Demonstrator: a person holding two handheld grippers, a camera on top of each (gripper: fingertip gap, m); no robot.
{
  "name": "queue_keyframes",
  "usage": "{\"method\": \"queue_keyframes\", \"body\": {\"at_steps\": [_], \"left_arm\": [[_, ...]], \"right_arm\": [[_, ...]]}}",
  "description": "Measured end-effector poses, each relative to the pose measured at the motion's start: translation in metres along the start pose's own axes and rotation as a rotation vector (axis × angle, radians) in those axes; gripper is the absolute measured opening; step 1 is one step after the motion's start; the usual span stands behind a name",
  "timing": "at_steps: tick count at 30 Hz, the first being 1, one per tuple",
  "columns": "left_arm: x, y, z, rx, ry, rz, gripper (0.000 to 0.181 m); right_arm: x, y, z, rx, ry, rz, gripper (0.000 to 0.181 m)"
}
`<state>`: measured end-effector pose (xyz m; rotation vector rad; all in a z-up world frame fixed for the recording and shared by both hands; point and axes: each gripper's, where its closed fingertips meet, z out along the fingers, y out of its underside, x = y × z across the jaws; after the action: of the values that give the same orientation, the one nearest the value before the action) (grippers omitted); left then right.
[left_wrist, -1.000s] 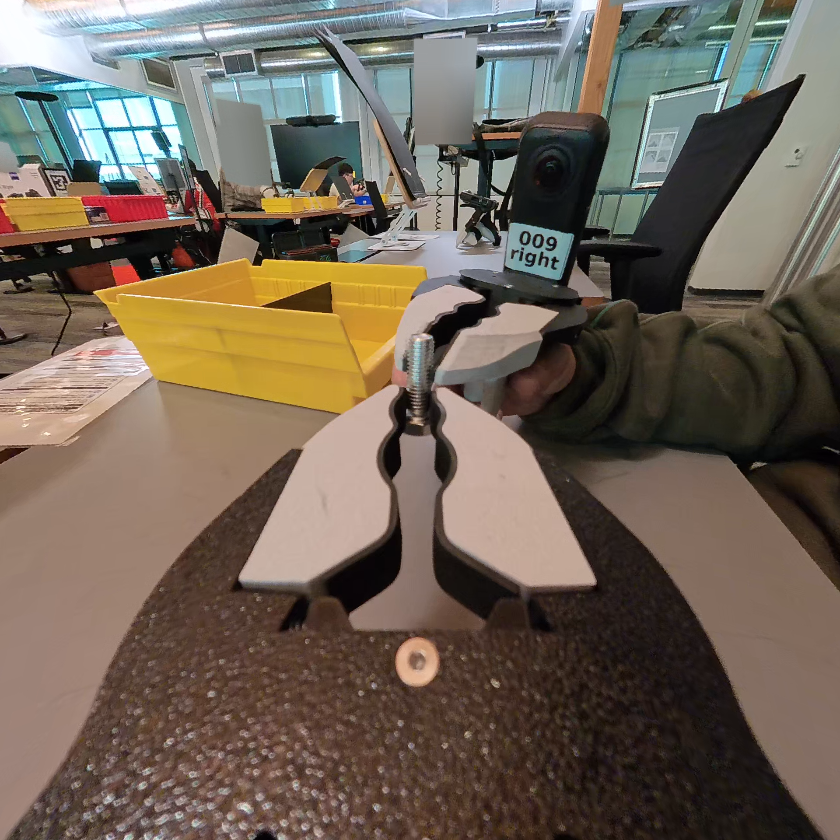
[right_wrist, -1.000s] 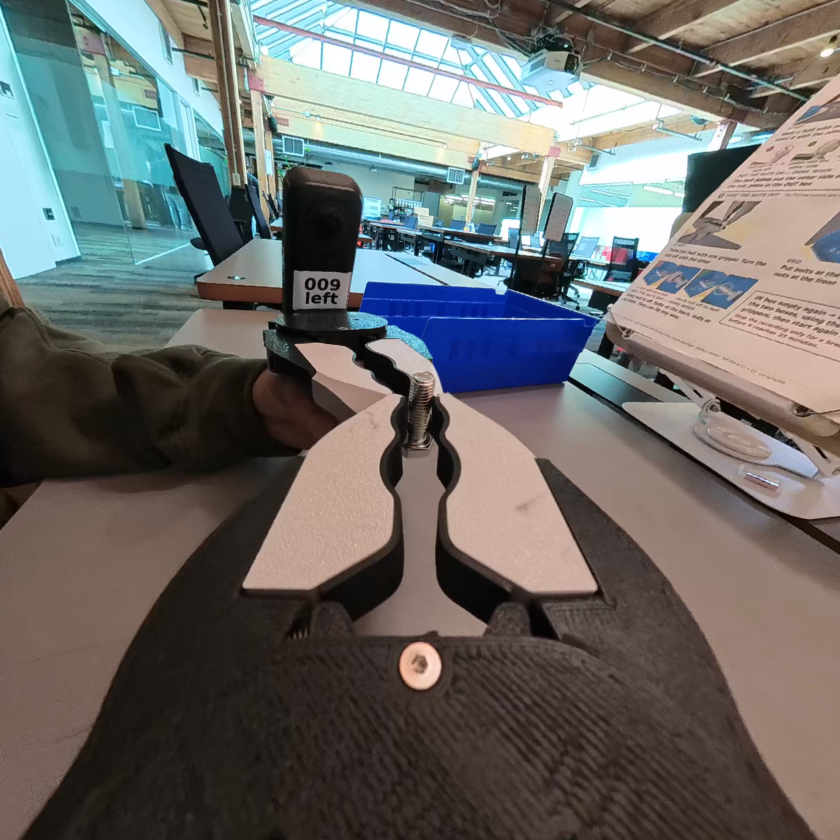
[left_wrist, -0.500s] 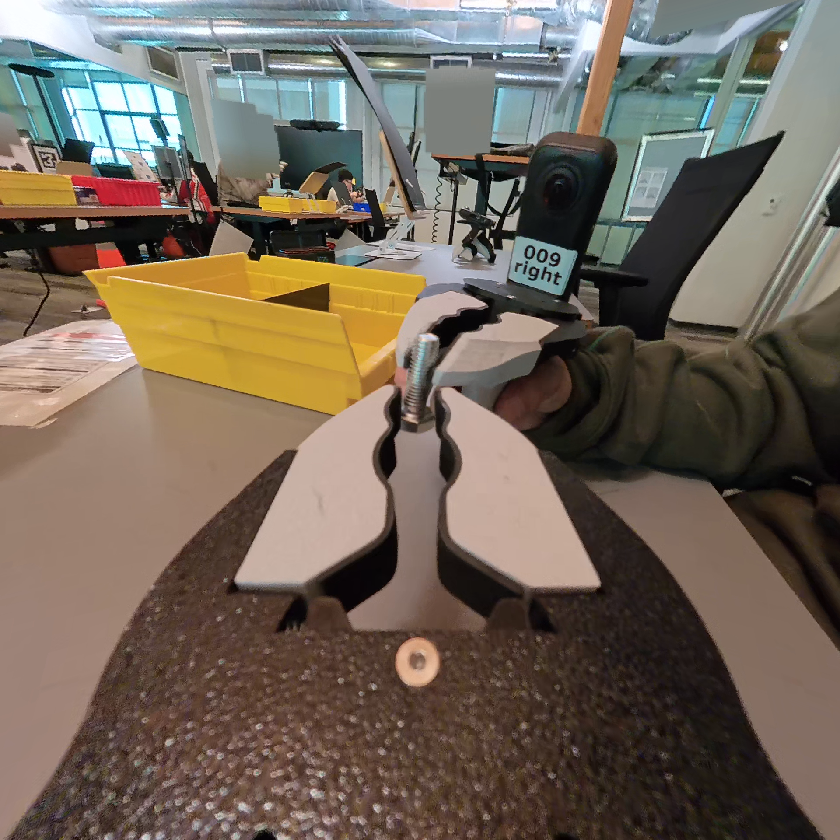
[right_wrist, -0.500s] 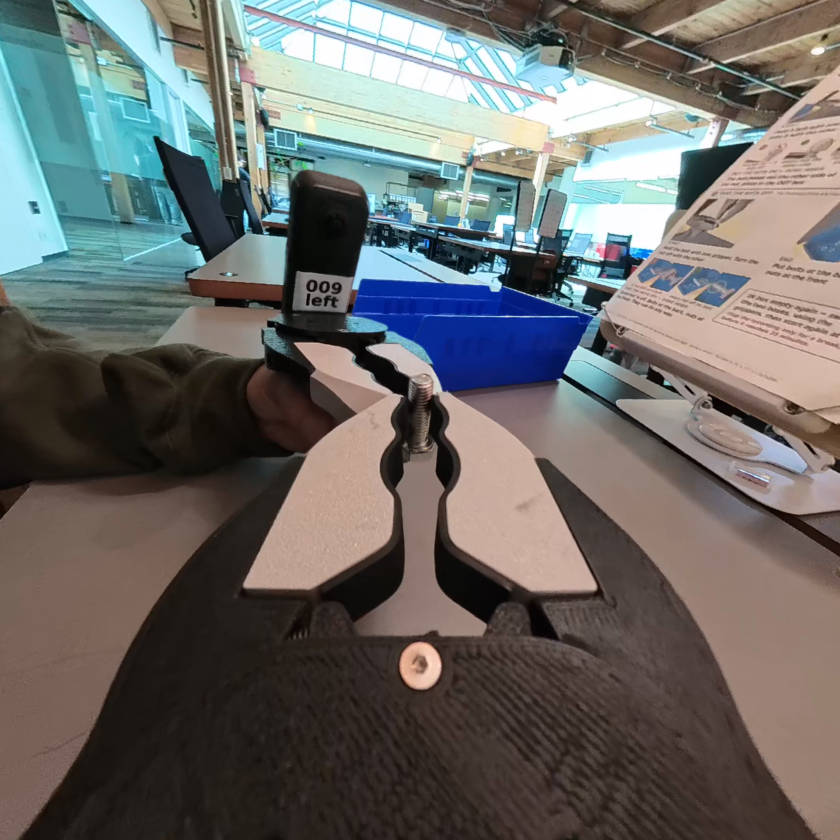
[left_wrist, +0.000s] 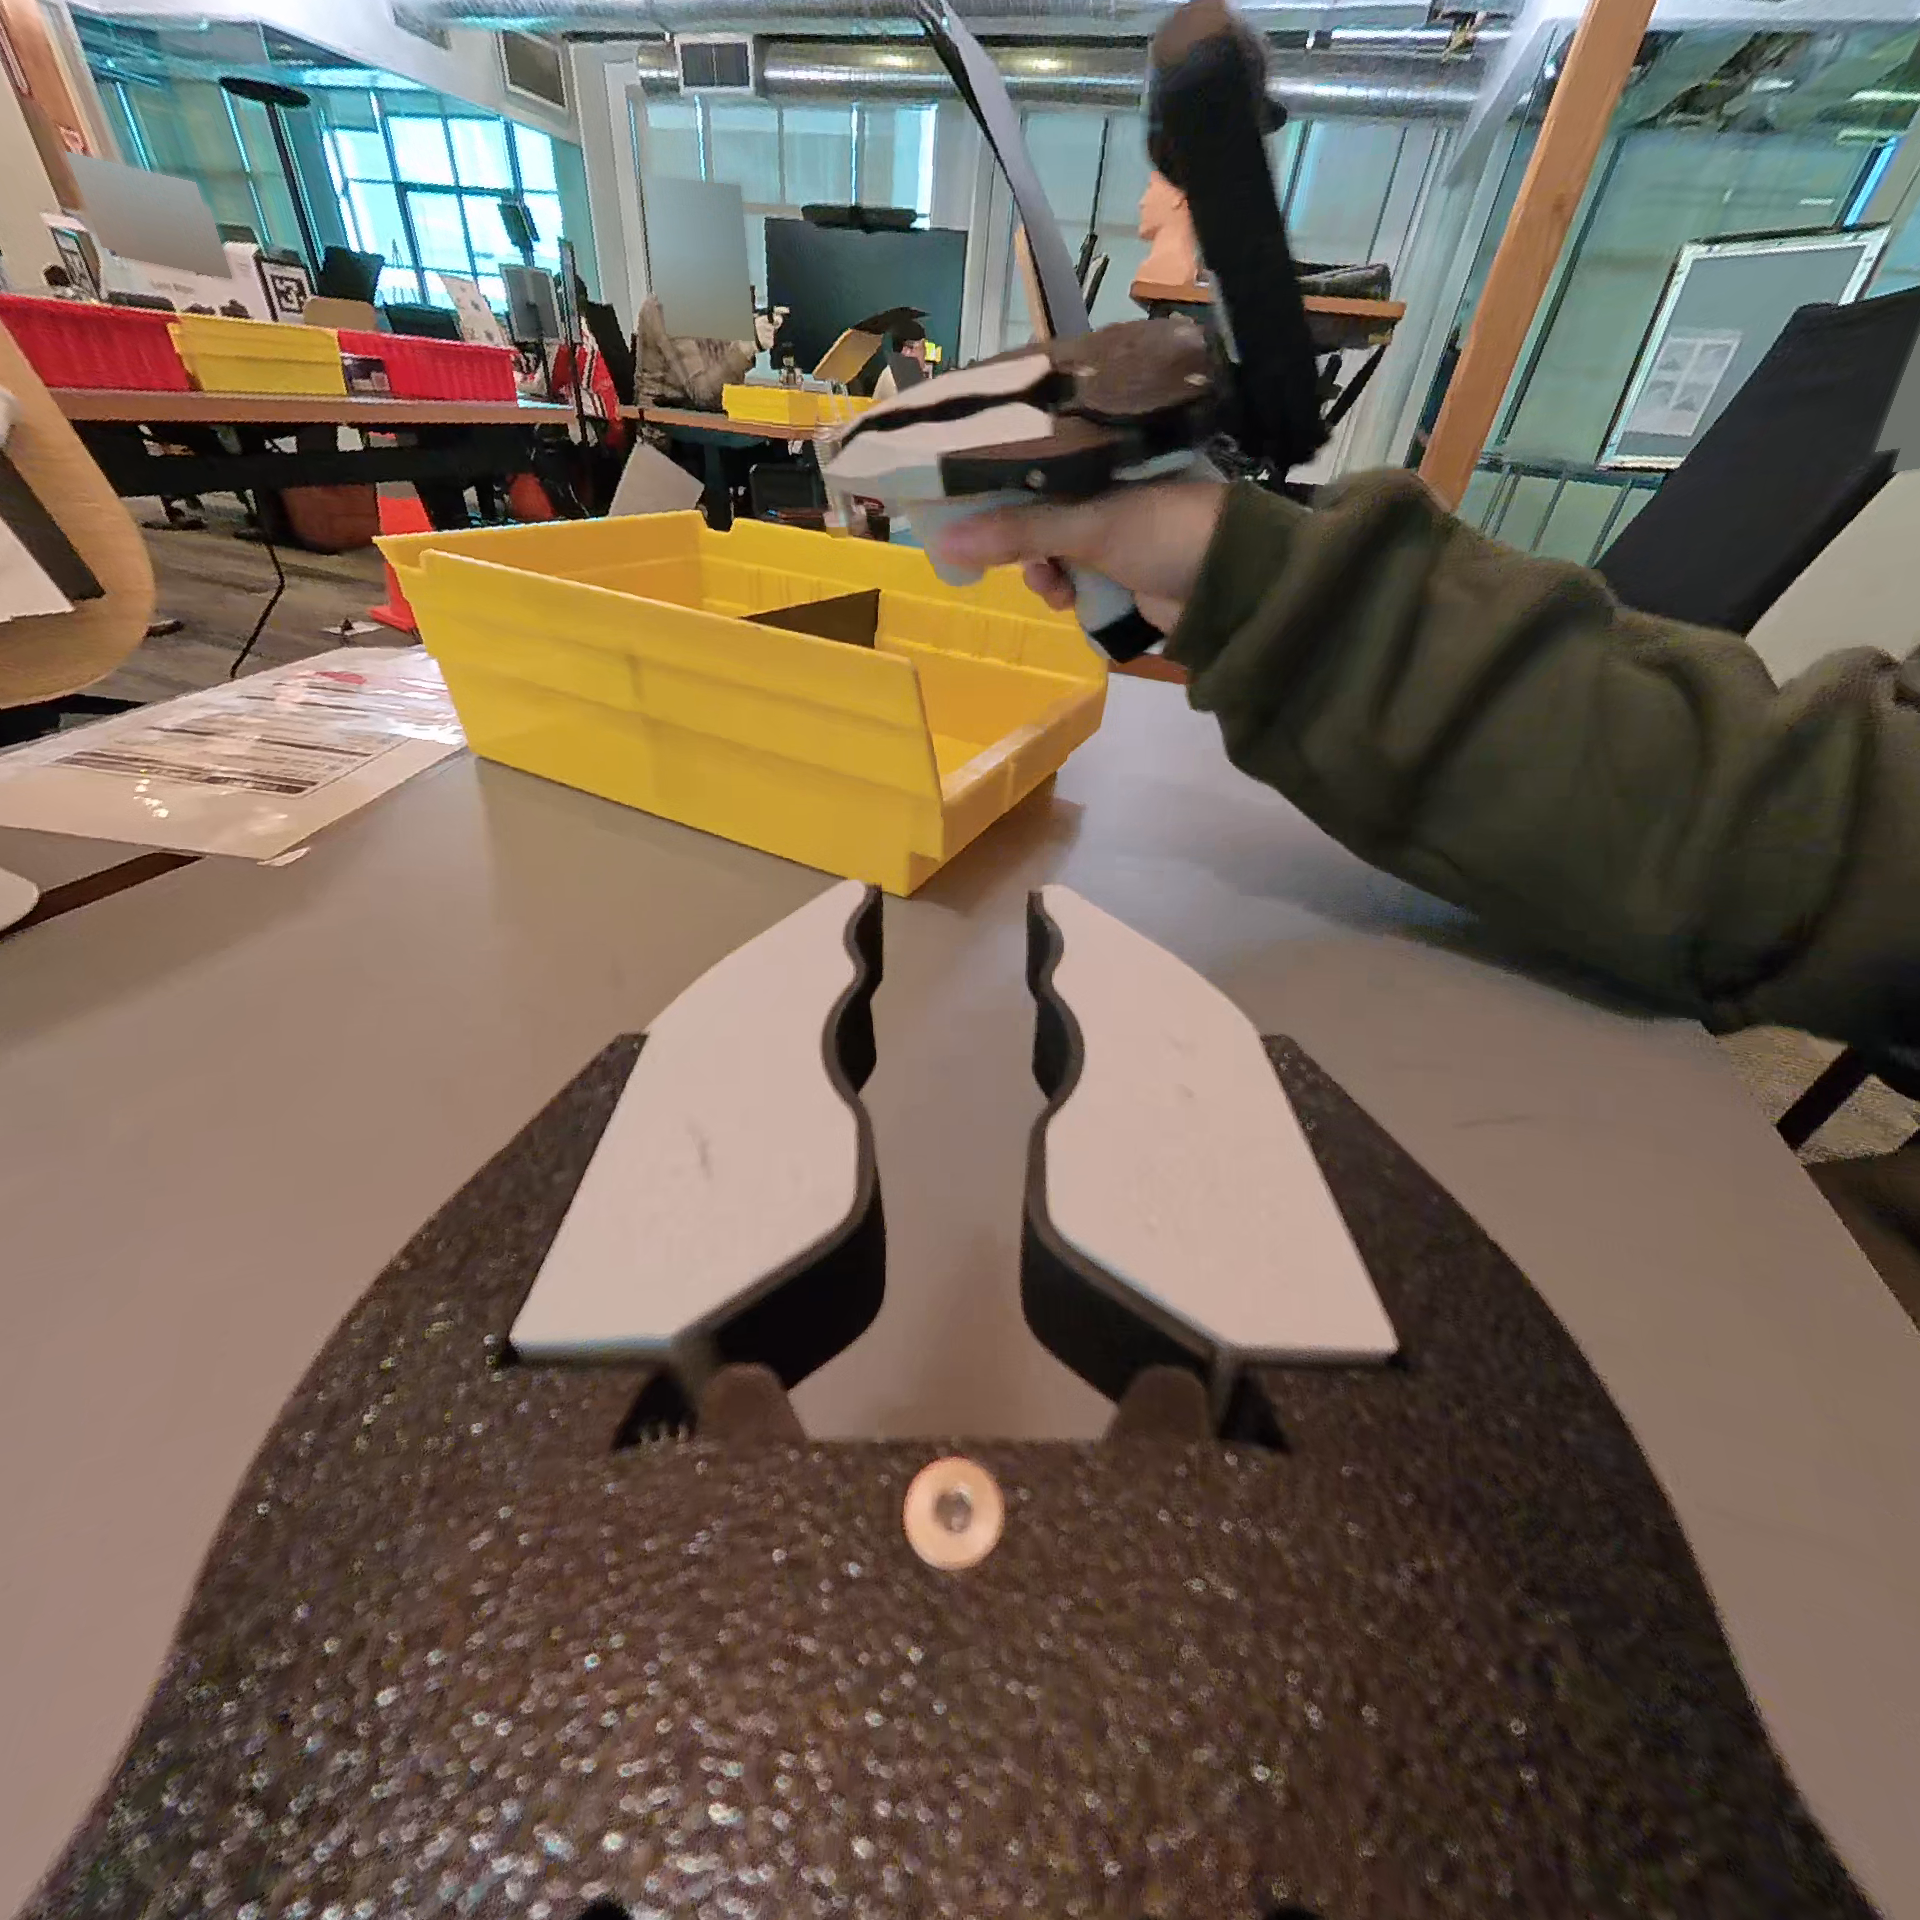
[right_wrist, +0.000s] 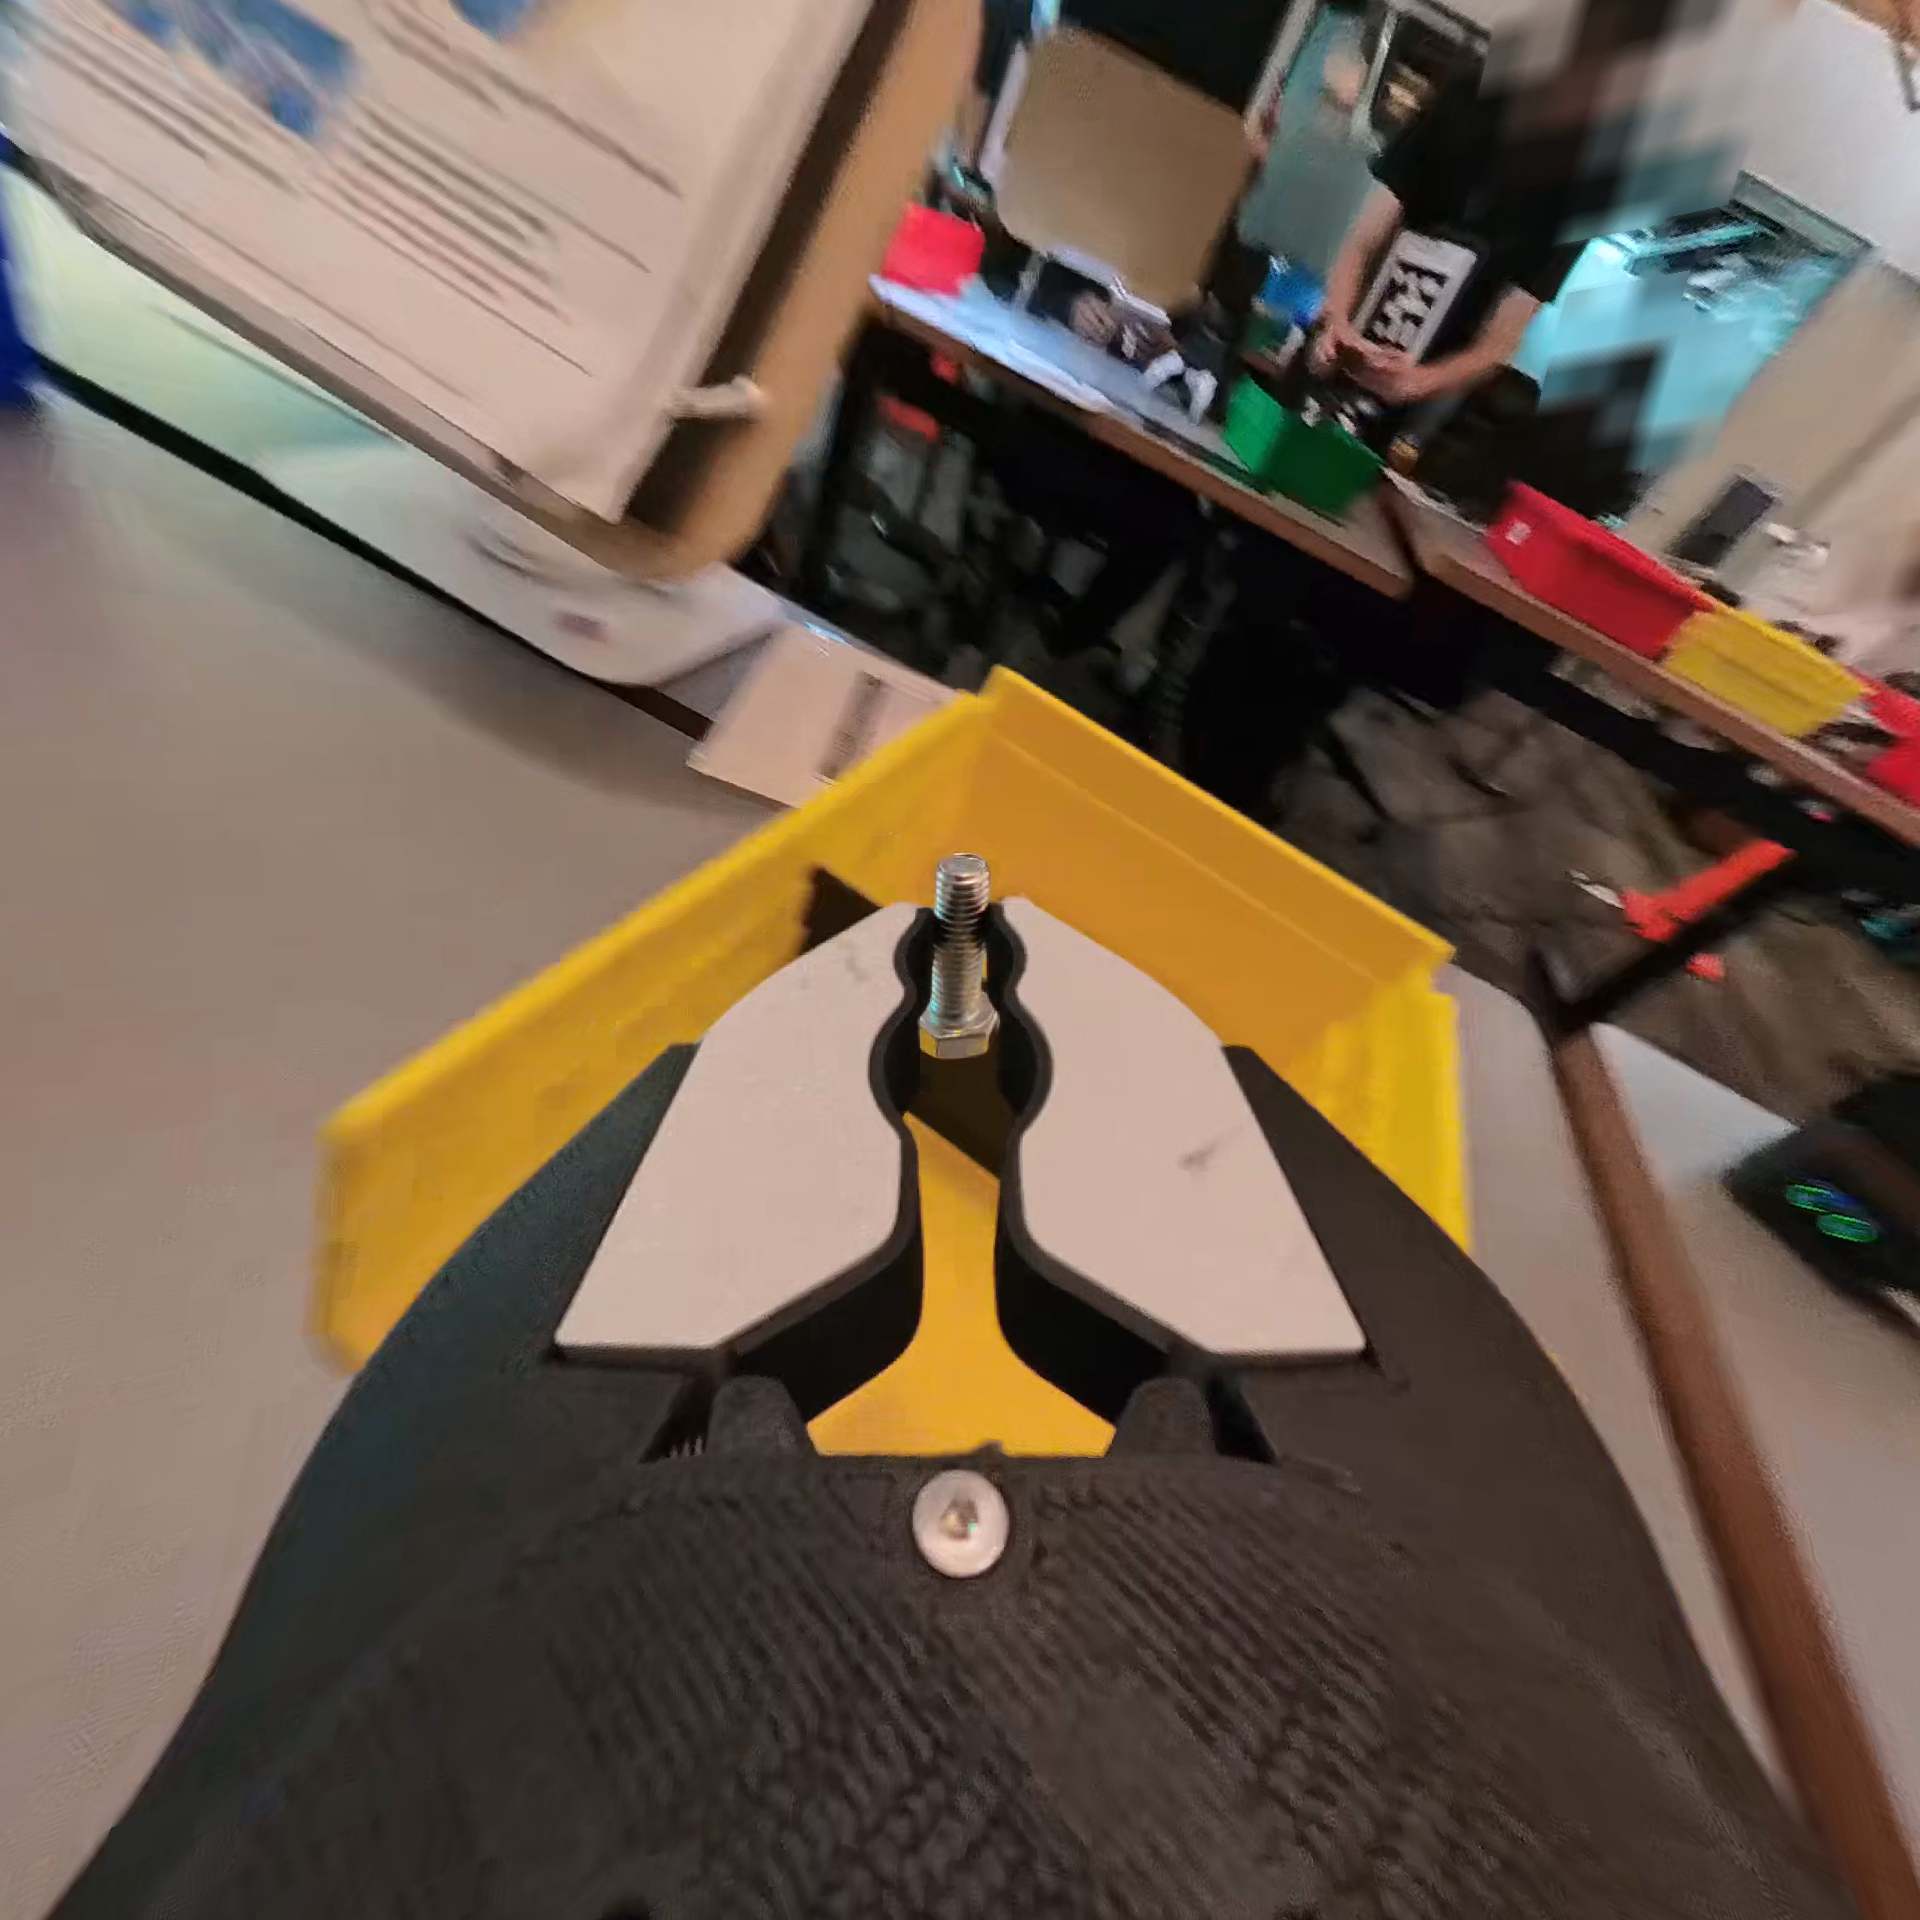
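A: Where's the bolt (right_wrist: 958, 961)?

B: In my right gripper (right_wrist: 961, 914). Jaws closed on the shank, near the tips. Hex head sits toward me in the wider notch, threaded end pokes out past the tips.

A: Over what?

B: Over the yellow bin (right_wrist: 1143, 831), above its black divider. The left wrist view shows the right gripper (left_wrist: 862, 457) raised above the bin (left_wrist: 665, 675), hand (left_wrist: 1081, 551) on the grip. The bolt is too blurred to make out there.

A: Left side?

B: Left gripper (left_wrist: 954, 914) has its jaws apart with a moderate gap and nothing between them. It's low over the grey table (left_wrist: 312, 1039), tips just short of the bin's near corner.
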<state>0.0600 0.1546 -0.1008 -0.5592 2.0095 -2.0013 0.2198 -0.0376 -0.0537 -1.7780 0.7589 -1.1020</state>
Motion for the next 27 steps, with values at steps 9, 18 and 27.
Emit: {"method": "queue_keyframes", "body": {"at_steps": [9, 18, 27], "left_arm": [[-0.004, 0.0, -0.002, -0.006, -0.018, 0.007, 0.025], [-0.012, -0.003, -0.007, 0.0, -0.049, -0.029, 0.023], [-0.065, -0.05, -0.099, -0.225, -0.437, 0.056, 0.016]], "right_arm": [[0.051, 0.053, 0.079, -0.386, 0.036, -0.068, 0.015], [-0.077, -0.041, 0.025, 0.095, -0.168, 0.094, 0.05], [-0.184, -0.031, -0.024, 0.343, -0.467, 0.196, 0.039]]}}
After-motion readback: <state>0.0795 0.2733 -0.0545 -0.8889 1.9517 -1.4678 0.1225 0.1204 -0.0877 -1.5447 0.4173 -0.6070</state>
